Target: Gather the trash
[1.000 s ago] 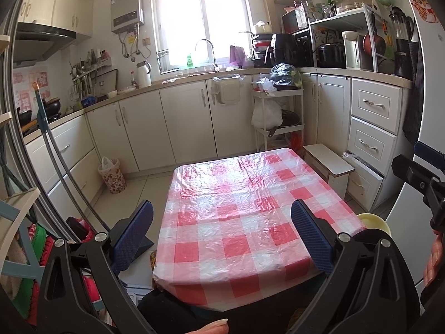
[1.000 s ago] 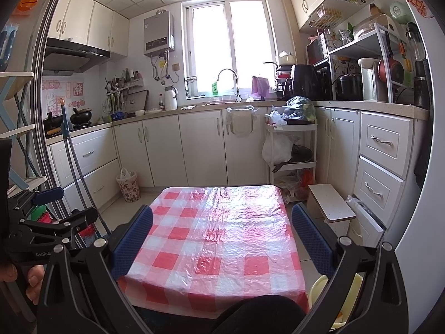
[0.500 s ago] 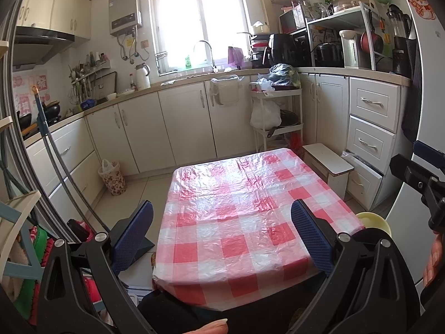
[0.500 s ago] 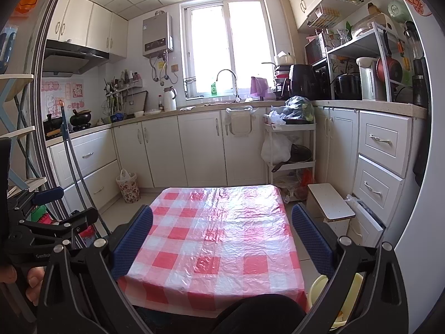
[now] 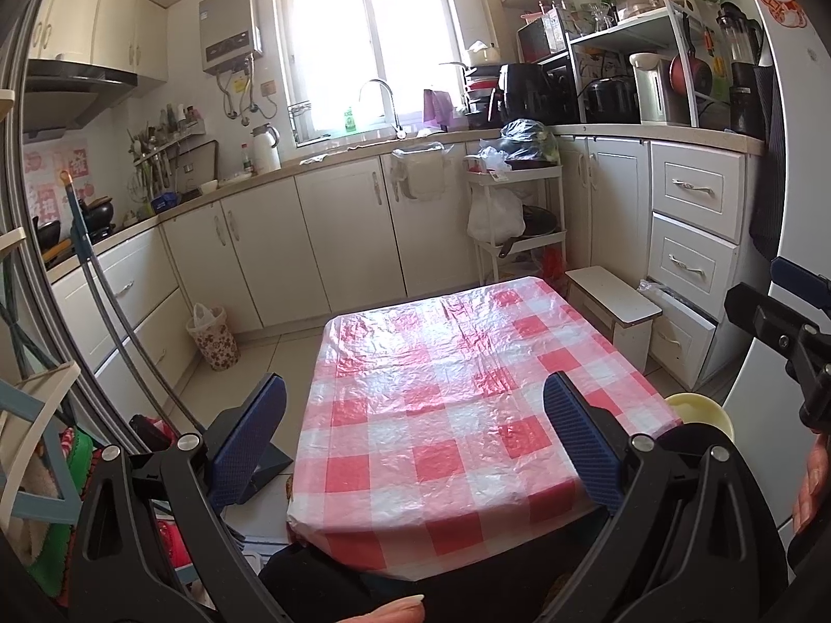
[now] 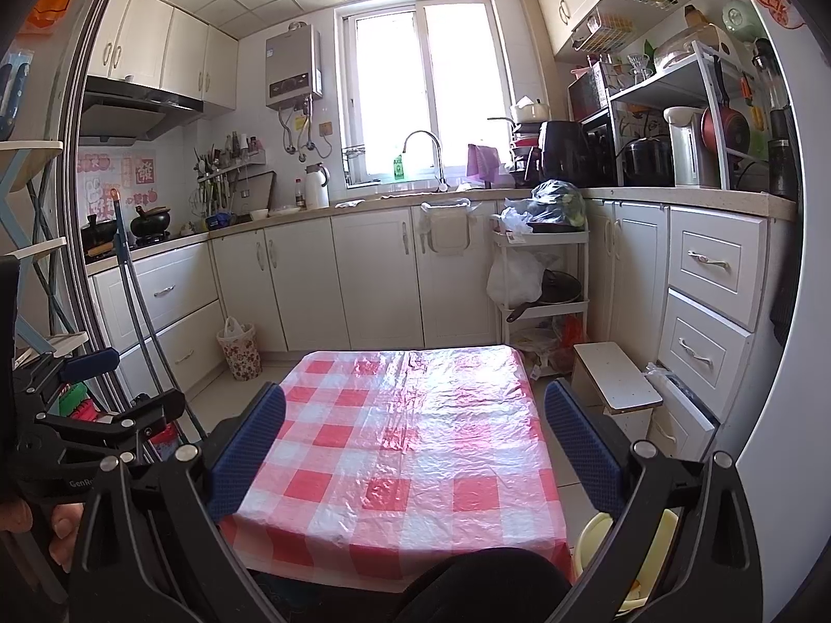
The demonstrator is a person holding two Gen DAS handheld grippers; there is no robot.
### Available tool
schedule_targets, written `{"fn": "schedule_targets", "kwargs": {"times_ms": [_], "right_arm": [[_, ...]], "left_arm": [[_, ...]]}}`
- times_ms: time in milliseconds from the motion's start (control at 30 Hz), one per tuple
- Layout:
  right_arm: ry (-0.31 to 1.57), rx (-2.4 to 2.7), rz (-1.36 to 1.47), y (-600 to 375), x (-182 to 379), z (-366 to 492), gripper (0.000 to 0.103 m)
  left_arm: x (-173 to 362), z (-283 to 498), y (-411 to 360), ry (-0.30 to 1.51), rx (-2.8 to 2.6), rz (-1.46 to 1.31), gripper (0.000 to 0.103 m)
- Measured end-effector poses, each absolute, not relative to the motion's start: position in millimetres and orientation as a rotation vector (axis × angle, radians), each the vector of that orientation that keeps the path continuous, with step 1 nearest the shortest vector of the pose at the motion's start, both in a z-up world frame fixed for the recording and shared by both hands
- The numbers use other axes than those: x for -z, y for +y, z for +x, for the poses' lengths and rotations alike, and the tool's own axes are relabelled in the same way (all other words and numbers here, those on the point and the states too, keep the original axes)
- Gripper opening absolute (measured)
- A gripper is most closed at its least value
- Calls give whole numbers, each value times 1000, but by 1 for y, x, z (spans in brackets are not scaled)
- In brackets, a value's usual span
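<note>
Kitchen cabinets line the far wall and both side walls ahead of the two tools, leaving tiled floor open between them and the low table. That table, covered in a red and white checked plastic cloth with crinkles and glare, sits straight ahead of both tools; its near edge lies just beyond the fingertips. Floor shows along the table's left side and past its far edge. On its right, a small white stool stands close beside the far corner, with a partly open bottom drawer just beyond it.

Left gripper has its jaws spread wide with nothing between them, the blue pads framing the cloth. Right gripper is likewise spread wide and holding nothing.

Ahead and to the left of both tools, a small floral-patterned trash bin with a white bag liner stands on the floor against the left cabinets, well apart from the table. Below and right of the right gripper, a pale yellow bowl-like container sits low beside the table's near right corner. No loose trash can be made out on the cloth
</note>
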State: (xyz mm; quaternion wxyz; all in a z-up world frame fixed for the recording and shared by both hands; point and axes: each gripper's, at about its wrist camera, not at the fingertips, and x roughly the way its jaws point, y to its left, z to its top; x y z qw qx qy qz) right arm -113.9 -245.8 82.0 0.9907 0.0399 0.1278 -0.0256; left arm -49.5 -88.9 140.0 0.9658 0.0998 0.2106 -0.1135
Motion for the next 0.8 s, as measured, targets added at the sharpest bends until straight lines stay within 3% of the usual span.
{"fn": "schedule_targets", "kwargs": {"times_ms": [800], "right_arm": [[258, 49, 78, -245, -84, -116, 96]], "left_arm": [[-142, -52, -90, 416, 225, 196, 96]]}}
